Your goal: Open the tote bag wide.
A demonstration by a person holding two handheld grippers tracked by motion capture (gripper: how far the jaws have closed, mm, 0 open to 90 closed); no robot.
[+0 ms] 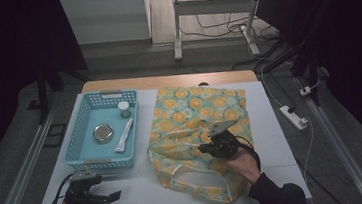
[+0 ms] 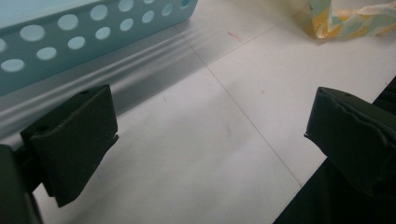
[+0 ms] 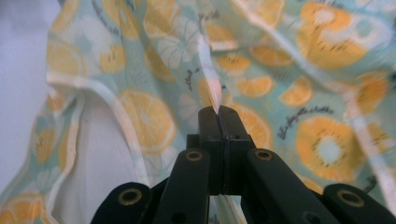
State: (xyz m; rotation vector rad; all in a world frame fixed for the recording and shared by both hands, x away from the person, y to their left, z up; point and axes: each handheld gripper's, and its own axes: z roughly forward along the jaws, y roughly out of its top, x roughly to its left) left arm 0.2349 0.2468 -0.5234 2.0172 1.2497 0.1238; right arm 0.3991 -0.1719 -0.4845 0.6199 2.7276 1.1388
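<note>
A fabric bag printed with orange slices on pale green lies flat on the white table, its handle end toward the person. My right gripper is shut on a fold of the bag, and the pinched cloth rises from between its closed fingertips. Near the table's front left corner my left gripper is held open just above the surface, and between its fingers lies bare table. The bag's handle lies beyond it.
A light blue perforated basket stands at the left and holds a round metal tin, a small jar and a white tube. Its wall is close to the left gripper. A power strip lies on the floor at the right.
</note>
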